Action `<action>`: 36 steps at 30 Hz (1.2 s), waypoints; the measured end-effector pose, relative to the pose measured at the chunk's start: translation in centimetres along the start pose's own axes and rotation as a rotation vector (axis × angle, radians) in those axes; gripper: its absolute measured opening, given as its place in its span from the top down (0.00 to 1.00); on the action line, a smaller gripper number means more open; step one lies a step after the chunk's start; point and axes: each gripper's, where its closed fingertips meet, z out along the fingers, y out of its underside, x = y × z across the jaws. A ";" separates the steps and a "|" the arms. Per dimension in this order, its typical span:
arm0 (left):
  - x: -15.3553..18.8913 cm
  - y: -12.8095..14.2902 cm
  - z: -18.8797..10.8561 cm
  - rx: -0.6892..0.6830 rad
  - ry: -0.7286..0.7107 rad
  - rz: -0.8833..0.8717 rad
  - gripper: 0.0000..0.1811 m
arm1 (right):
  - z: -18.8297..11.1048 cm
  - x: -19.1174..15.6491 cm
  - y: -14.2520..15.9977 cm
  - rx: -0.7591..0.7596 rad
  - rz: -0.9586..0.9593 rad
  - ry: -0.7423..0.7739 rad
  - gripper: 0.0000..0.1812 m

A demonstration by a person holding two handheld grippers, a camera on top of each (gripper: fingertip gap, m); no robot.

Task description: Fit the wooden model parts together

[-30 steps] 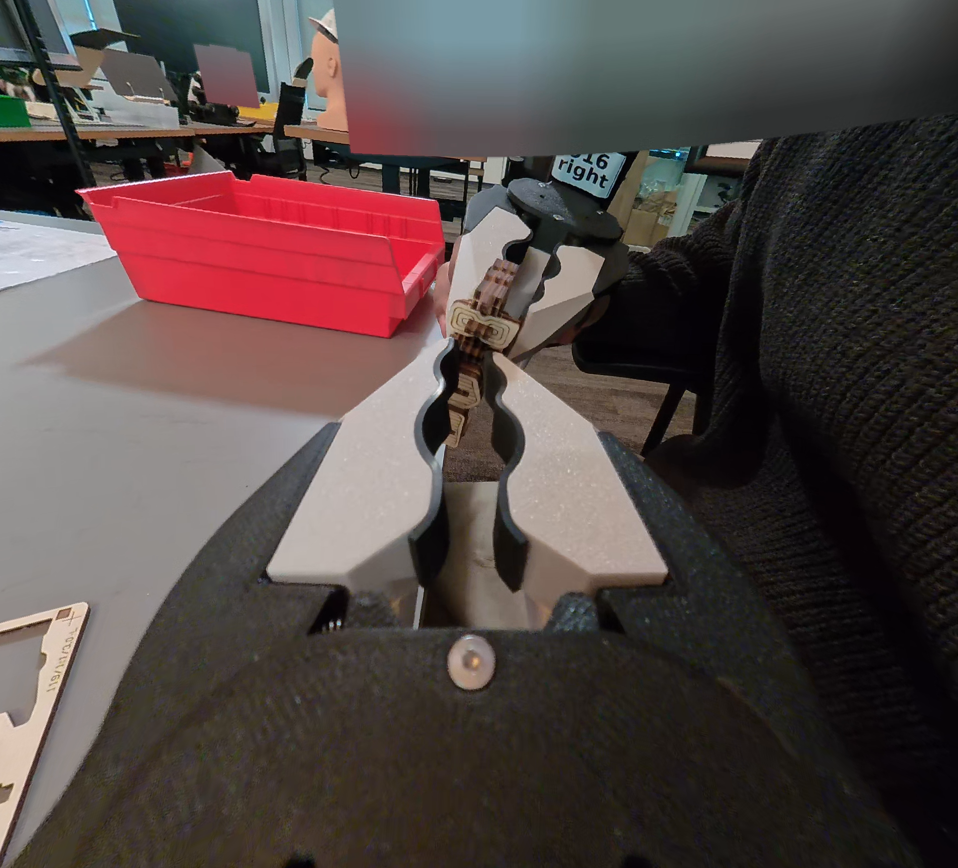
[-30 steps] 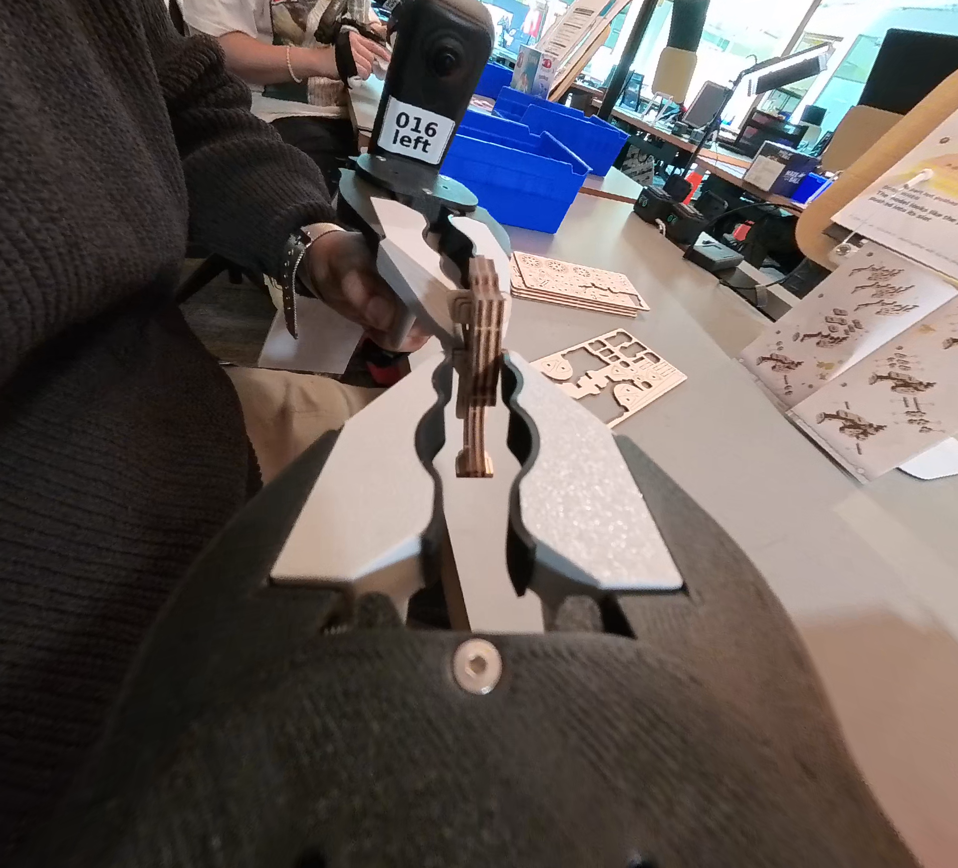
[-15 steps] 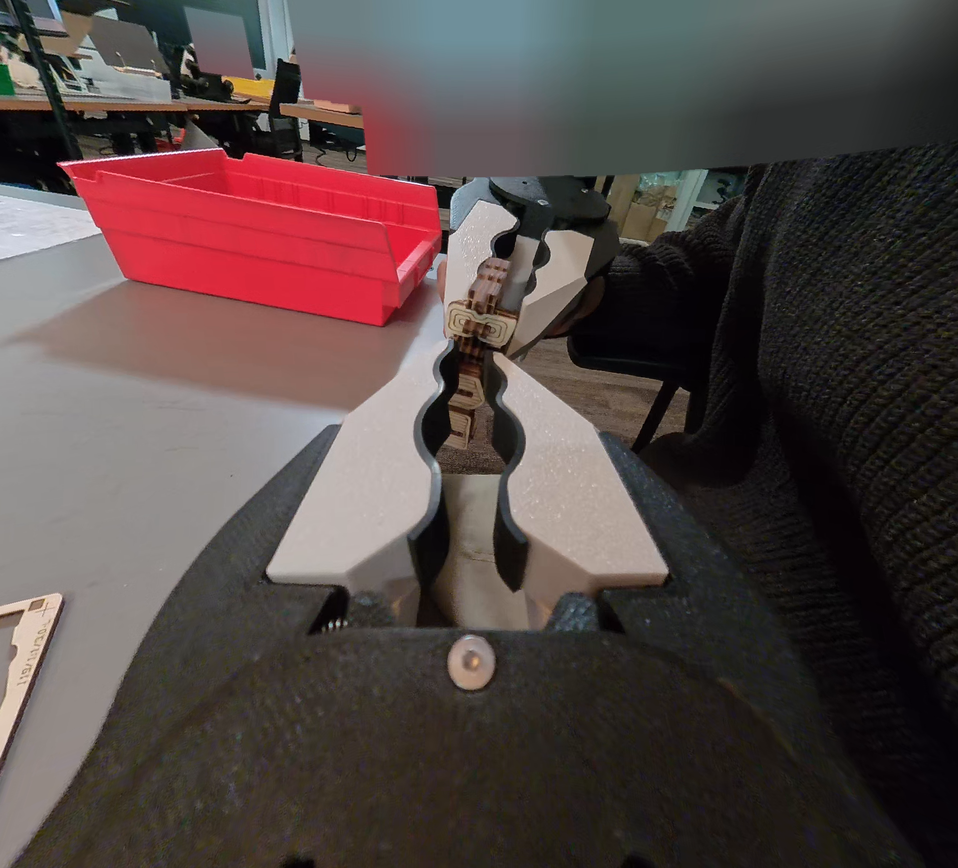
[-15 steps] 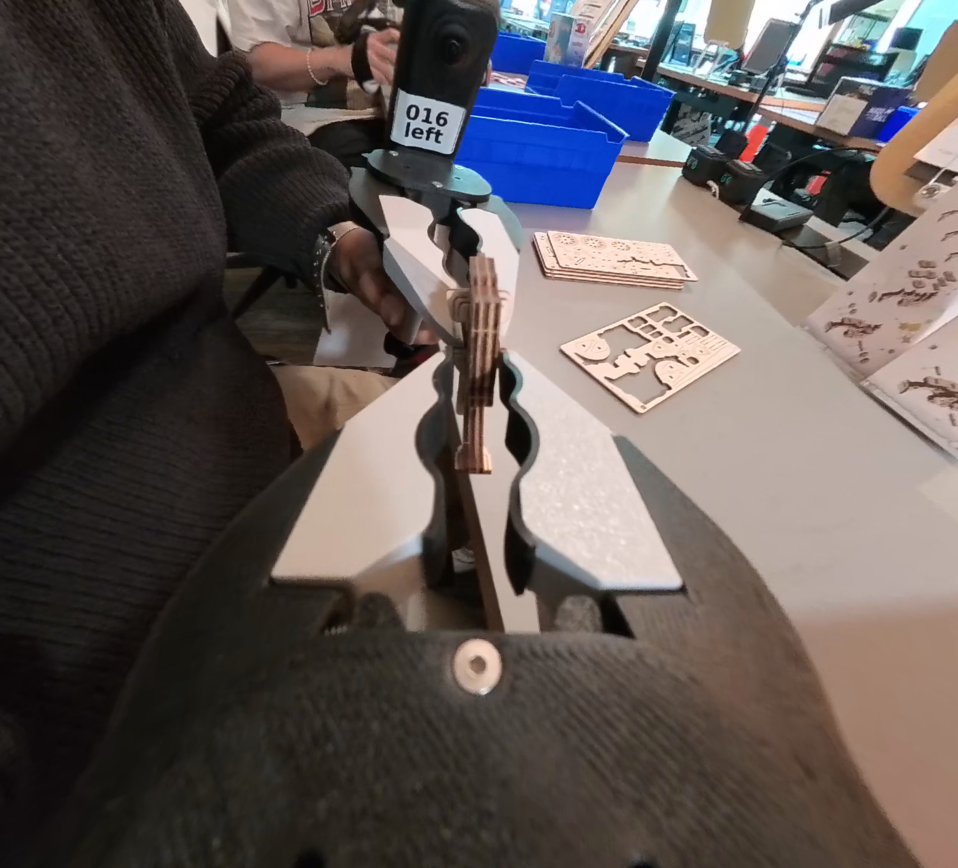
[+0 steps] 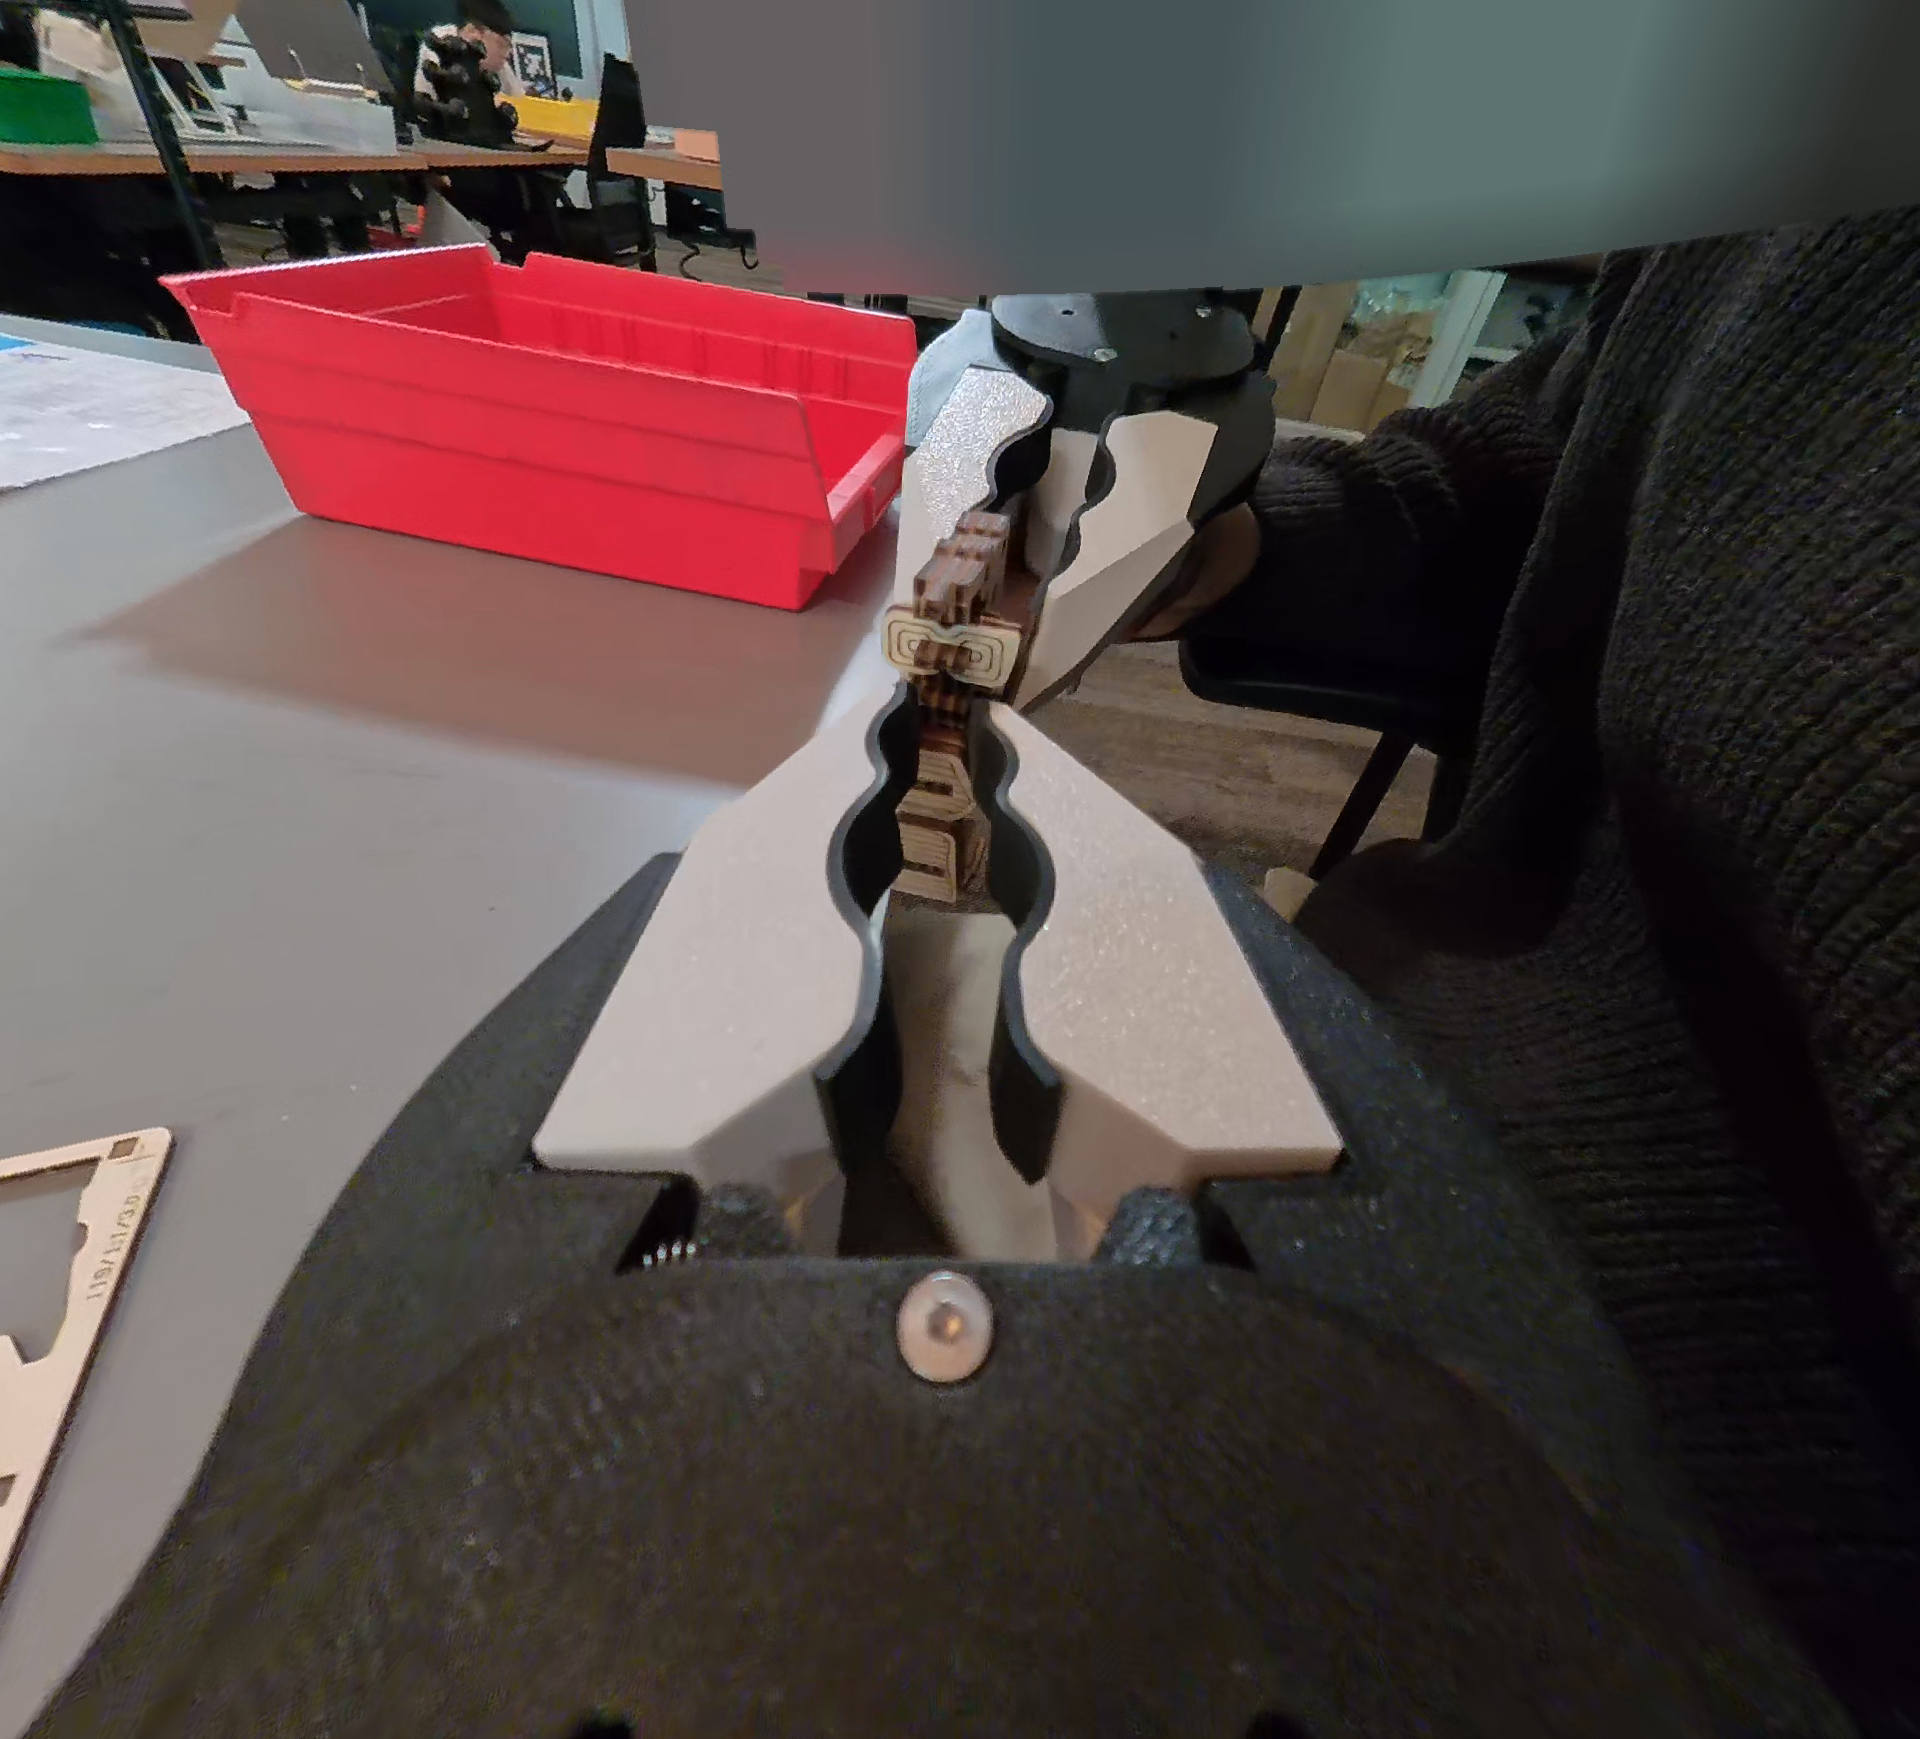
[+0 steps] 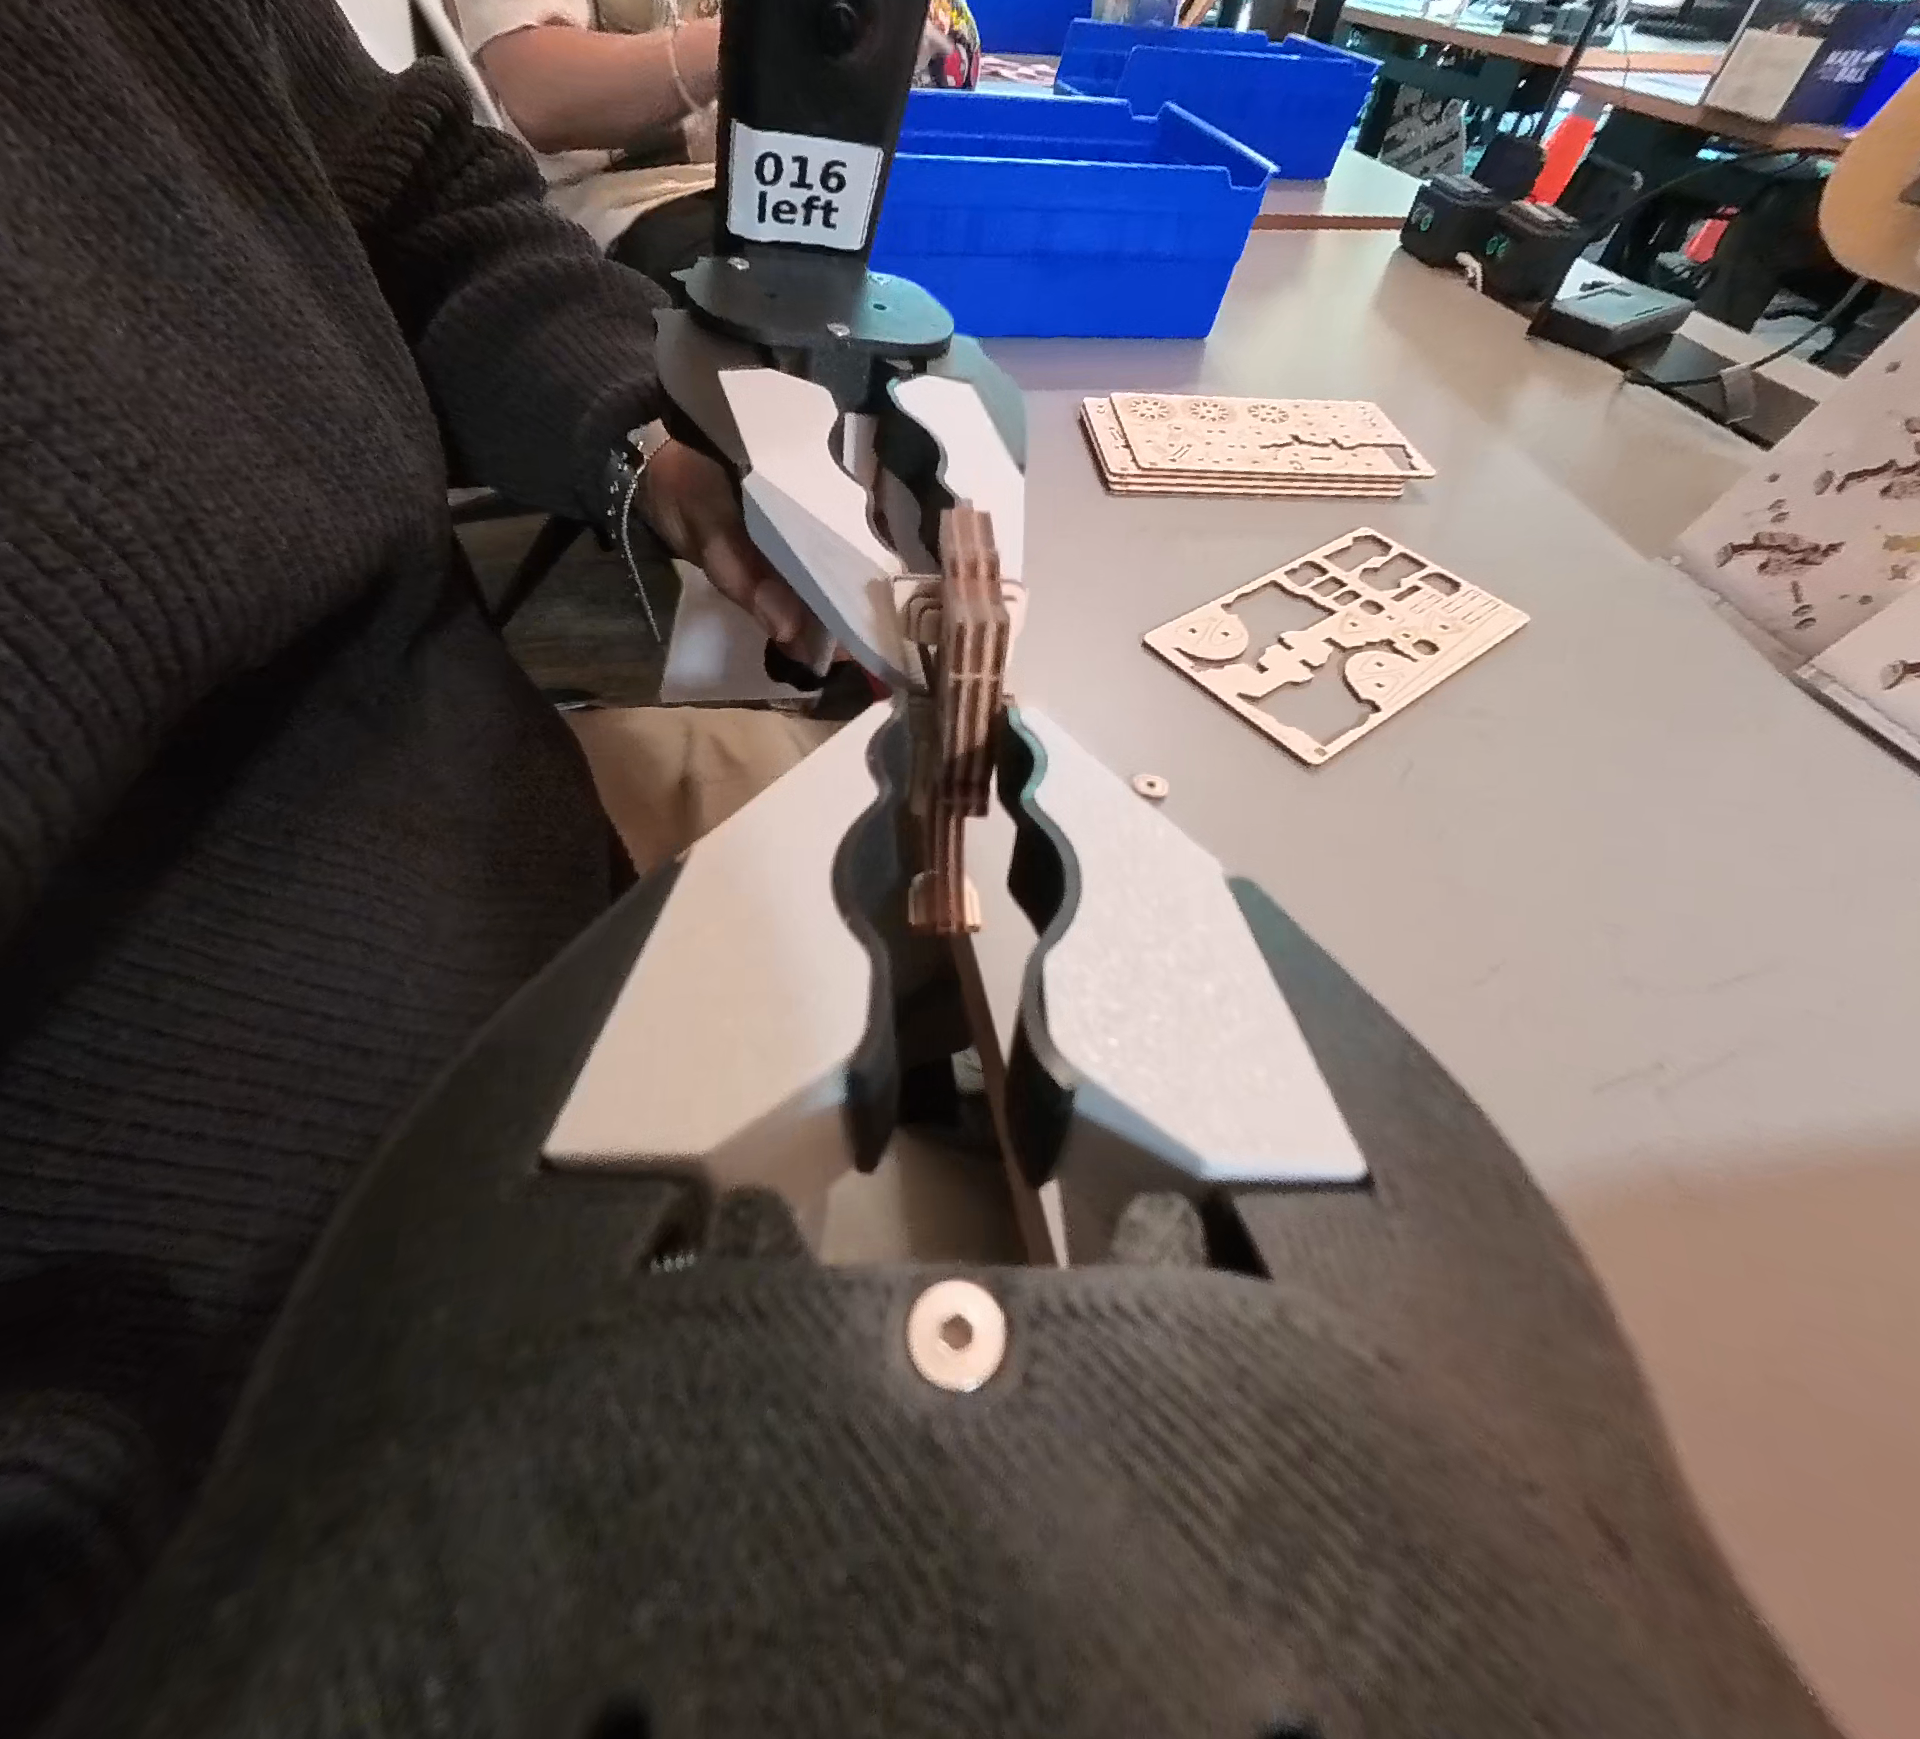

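Note:
A small layered wooden model assembly (image 5: 948, 650) is held in the air between both grippers, off the table's near edge. My left gripper (image 5: 940, 710) is shut on its lower end. The right gripper's fingers (image 5: 1132, 526) come from the opposite side and clamp its upper end. In the right wrist view, my right gripper (image 6: 951, 718) is shut on the same assembly (image 6: 961, 640), seen edge-on. The left gripper's fingers (image 6: 800, 536) grip its far end. A flat engraved piece sits crosswise on the stack.
A red bin (image 5: 582, 442) stands on the grey table (image 5: 312, 806), with a punched wooden sheet (image 5: 62, 1274) at its near left. Blue bins (image 6: 1060, 235), stacked wooden sheets (image 6: 1257, 442), a punched sheet (image 6: 1340, 640), a small ring (image 6: 1150, 783) and instruction papers (image 6: 1829, 546) lie to the right. A person's dark sleeve (image 6: 260, 442) is close by. My two grippers' fingertips are within a few centimetres of each other.
Both grippers keep their hold on the assembly. The pair has shifted slightly over the table edge, and the left gripper now leans more in the right wrist view.

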 end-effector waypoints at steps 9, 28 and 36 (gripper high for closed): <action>-0.6 -0.2 -0.1 0.022 0.112 -0.225 0.95 | 0.1 0.6 0.0 0.055 0.116 -0.040 0.91; -1.3 0.5 -0.2 0.039 0.163 -0.365 0.85 | 0.2 1.2 -0.2 0.147 0.254 -0.091 0.91; -1.4 1.0 0.6 0.054 0.190 -0.526 0.84 | -0.2 3.3 -1.5 0.341 0.504 -0.082 0.91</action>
